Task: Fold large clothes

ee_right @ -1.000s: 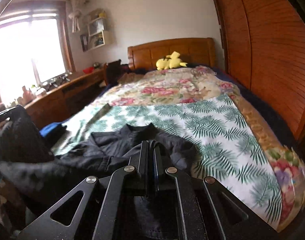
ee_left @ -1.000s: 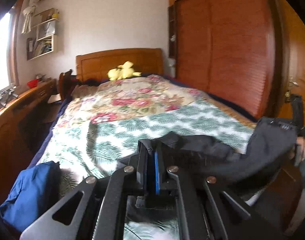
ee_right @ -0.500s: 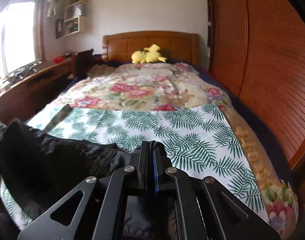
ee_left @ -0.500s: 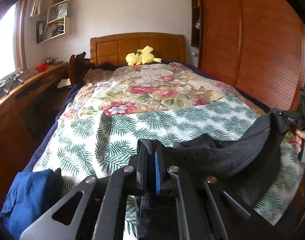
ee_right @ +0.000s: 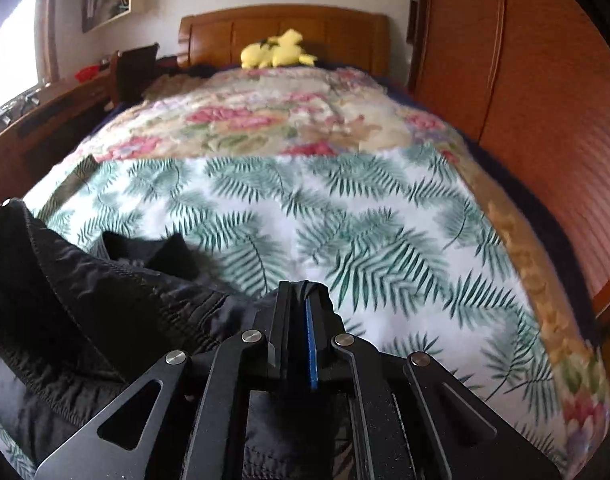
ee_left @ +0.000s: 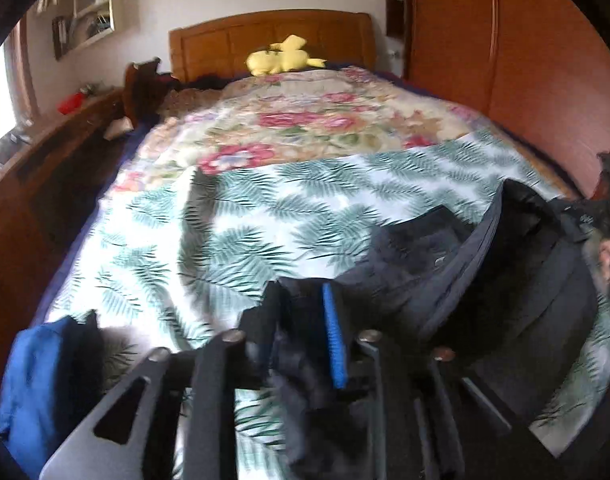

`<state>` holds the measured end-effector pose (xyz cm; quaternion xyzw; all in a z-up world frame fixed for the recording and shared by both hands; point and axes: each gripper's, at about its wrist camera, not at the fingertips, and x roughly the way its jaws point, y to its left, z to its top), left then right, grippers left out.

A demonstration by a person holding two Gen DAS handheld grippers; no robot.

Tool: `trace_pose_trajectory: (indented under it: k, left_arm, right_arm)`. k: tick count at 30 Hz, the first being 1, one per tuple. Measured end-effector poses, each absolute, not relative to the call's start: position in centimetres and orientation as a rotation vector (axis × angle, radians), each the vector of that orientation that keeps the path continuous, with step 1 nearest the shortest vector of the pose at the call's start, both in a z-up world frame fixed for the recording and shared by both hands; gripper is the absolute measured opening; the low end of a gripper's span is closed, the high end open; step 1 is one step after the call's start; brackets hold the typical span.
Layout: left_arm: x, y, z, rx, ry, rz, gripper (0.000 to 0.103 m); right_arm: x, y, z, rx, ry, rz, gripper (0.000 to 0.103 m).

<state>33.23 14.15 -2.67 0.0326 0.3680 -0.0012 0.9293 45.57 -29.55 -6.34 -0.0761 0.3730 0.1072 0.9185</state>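
Right wrist: right gripper clamped on black jacket; left gripper opening around it.

The garment lies on the near end of the bed, to the left of the right gripper and to the right of the left gripper, reaching between both pairs of jaws. A folded cloth sits left of the left gripper. Far ahead, a plush toy rests against the headboard. A wardrobe stands right of the bed, a desk to its left.
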Motion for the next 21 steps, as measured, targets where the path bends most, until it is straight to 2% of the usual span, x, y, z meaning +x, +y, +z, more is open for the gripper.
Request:
trace_pose_trajectory:
  k: [3, 4, 5, 7, 13, 21]
  left_arm:
    - [32.6, 14.8, -2.4, 0.073, 0.748, 0.021, 0.027]
    - [32.2, 15.1, -2.3, 0.061, 0.748, 0.017, 0.028]
    - [31.7, 15.3, -2.2, 0.055, 0.746, 0.011, 0.029]
    - [30.7, 15.3, -2.3, 0.058, 0.744, 0.001, 0.03]
    - [26.8, 14.2, -4.3, 0.052, 0.763, -0.055, 0.032]
    - [22.5, 13.1, -9.5, 0.039, 0.838, -0.075, 0.032]
  right_arm:
    - [45.6, -29.4, -7.2, -0.19, 0.805, 0.185, 0.01]
    - [45.6, -29.5, -7.3, -0.187, 0.816, 0.186, 0.018]
    - [45.5, -29.6, -7.2, -0.192, 0.809, 0.169, 0.041]
    - [44.8, -30.3, -6.3, -0.194, 0.751, 0.136, 0.06]
    - [41.9, -32.3, -5.1, -0.176, 0.729, 0.178, 0.062]
    - [36.2, -33.5, -10.0, -0.164, 0.825, 0.301, 0.062]
